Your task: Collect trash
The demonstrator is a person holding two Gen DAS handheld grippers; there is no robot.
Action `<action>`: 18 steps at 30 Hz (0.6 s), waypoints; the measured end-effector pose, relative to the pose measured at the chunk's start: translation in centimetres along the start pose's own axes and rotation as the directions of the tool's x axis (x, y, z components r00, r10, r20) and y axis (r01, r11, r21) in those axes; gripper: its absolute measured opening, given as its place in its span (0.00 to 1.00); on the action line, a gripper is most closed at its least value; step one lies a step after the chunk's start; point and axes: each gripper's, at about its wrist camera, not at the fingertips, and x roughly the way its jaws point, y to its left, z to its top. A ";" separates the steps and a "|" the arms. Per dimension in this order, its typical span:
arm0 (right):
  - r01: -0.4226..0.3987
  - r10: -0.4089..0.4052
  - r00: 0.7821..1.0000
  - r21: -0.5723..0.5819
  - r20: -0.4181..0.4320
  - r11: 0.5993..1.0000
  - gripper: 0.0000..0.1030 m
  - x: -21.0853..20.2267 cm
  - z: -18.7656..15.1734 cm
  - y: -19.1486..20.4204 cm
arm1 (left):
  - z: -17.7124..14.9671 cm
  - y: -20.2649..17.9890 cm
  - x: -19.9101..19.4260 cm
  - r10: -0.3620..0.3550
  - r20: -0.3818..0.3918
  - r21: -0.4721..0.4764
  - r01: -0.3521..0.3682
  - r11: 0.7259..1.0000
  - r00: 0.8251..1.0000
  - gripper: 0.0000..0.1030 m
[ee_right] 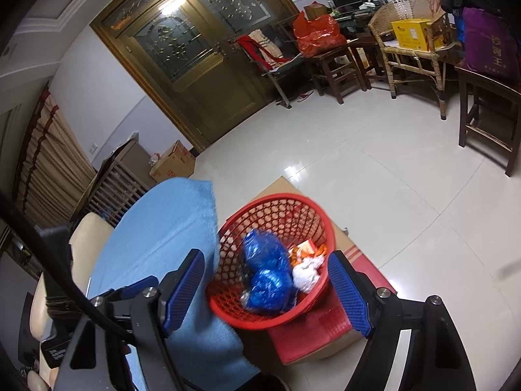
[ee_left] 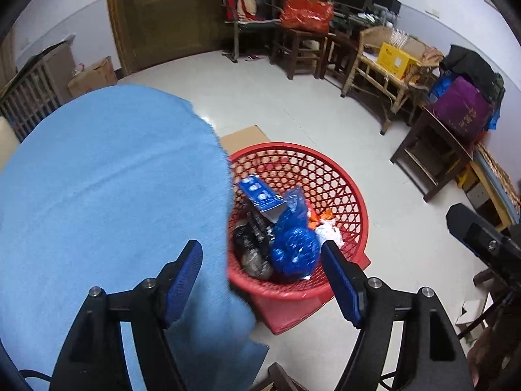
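A red mesh basket [ee_left: 338, 176] stands on a red and brown box on the floor, beside the table with the blue cloth [ee_left: 107, 176]. It holds a crumpled blue plastic bag [ee_left: 293, 244], a blue packet [ee_left: 260, 195], white crumpled paper [ee_left: 329, 231], orange scraps and dark wrappers. My left gripper [ee_left: 262, 280] is open and empty above the basket's near rim. My right gripper [ee_right: 267, 288] is open and empty above the same basket [ee_right: 312, 215], over the blue bag [ee_right: 267, 270] and white paper [ee_right: 304, 275].
The blue-clothed table [ee_right: 162, 228] lies to the left. A cardboard sheet [ee_left: 244, 137] lies on the floor behind the basket. Wooden chairs, a wicker chair with a yellow box [ee_left: 395, 60] and a dark stool [ee_left: 433, 150] line the far and right walls. A cardboard box [ee_right: 172, 163] sits by the door.
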 end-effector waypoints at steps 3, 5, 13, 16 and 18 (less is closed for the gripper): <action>-0.008 0.008 1.000 -0.025 -0.013 1.000 0.79 -0.1 -0.9 1.3 | -1.0 1.5 -1.5 0.006 0.020 -0.034 -0.005 0.999 1.000 0.74; -0.006 0.006 1.000 -0.050 -0.015 0.999 0.79 -0.2 -1.6 2.4 | -1.8 2.4 -2.5 0.018 0.037 -0.053 -0.016 0.998 0.999 0.74; 0.094 -0.091 0.996 -0.216 0.021 0.972 0.82 -0.5 -5.1 7.0 | -5.6 6.5 -6.6 0.119 0.119 -0.113 -0.105 0.988 0.986 0.75; 0.142 -0.139 0.990 -0.278 0.031 0.950 0.82 -0.3 -6.6 8.4 | -6.6 7.3 -7.3 0.129 0.129 -0.137 -0.112 0.984 0.983 0.85; 0.163 -0.160 0.986 -0.304 0.035 0.939 0.82 -0.3 -7.6 9.1 | -7.2 7.7 -7.9 0.132 0.145 -0.145 -0.111 0.983 0.981 0.87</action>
